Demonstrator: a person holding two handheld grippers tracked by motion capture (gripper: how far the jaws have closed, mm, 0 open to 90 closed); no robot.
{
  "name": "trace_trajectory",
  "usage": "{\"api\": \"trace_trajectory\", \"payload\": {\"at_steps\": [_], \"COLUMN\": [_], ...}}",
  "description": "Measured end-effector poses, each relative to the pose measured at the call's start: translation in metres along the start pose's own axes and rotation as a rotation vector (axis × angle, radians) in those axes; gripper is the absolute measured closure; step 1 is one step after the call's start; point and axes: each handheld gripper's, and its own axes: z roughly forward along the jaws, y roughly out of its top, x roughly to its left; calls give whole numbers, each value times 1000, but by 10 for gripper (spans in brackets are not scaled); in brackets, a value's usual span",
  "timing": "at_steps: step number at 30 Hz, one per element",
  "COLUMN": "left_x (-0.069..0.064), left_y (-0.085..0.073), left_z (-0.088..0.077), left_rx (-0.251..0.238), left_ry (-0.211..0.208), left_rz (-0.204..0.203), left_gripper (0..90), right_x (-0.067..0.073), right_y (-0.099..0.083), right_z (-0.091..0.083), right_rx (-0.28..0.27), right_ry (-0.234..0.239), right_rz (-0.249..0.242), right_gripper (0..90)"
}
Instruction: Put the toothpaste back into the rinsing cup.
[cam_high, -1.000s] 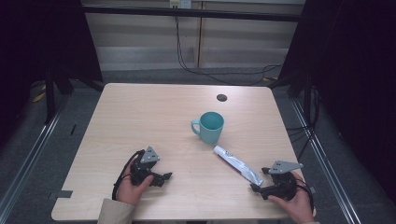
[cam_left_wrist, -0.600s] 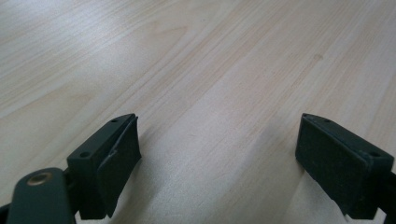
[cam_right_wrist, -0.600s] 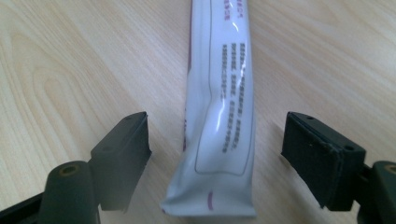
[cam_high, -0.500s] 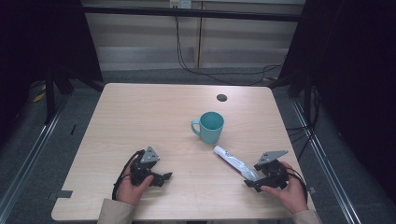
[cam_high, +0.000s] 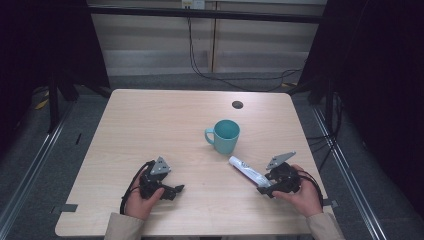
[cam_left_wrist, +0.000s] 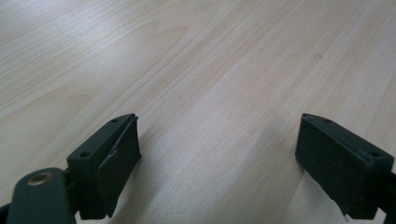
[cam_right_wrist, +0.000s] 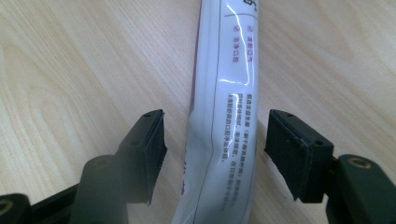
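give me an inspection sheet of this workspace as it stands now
surface: light wood table, bare apart from a small dark round spot near the far edge
job's things: white tube lying flat, near end between the right jaws; teal mug upright just beyond it, apart
clutter: nothing seen
grippers: right hand-held gripper straddles the tube, jaws just been closing, pads not yet touching; left hand-held gripper open over bare wood
cables: black cable loops by the left hand; wires on the floor behind
surroundings: dark curtains at both sides, pale wall panels at the back
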Motion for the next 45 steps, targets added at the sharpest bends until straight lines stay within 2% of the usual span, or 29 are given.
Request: {"api": "trace_trajectory", "payload": {"at_steps": [5,6,10,14,18,21,24,27,30,31,33,34,35,36,37,43,45], "left_x": [0,0,0,0,0,0,0,0,0,0,0,0,0,0,0,0,0], "left_y": [0,0,0,0,0,0,0,0,0,0,0,0,0,0,0,0,0], "left_z": [0,0,0,0,0,0,0,0,0,0,0,0,0,0,0,0,1], "left_rx": [0,0,0,0,0,0,0,0,1,1,1,1,1,1,1,7,6], "left_ry": [0,0,0,0,0,0,0,0,0,0,0,0,0,0,0,-7,-12], "left_rz": [0,0,0,0,0,1,0,0,1,1,1,1,-1,-1,0,14,6], "left_gripper": [134,134,134,134,134,134,133,133,133,133,133,133,133,133,133,113,111], "right_x": [1,2,3,3,2,1,0,0,0,1,0,0,0,0,-1,0,0], "right_y": [3,6,9,12,13,18,19,24,29,31,32,33,34,34,34,36,36], "right_z": [1,2,4,4,4,5,5,6,7,7,8,8,7,7,5,4,4], "right_rx": [37,64,100,123,129,157,168,202,241,258,264,276,276,276,266,272,266], "right_ry": [4,0,-26,-1,-7,-12,-8,-8,-6,-2,2,9,16,16,20,16,21], "right_rz": [4,-6,-33,-14,-9,-15,-10,-2,-21,-11,-30,-19,-26,-26,0,-13,-31], "right_gripper": [396,403,416,470,502,551,563,589,614,625,638,657,730,730,756,769,769]}}
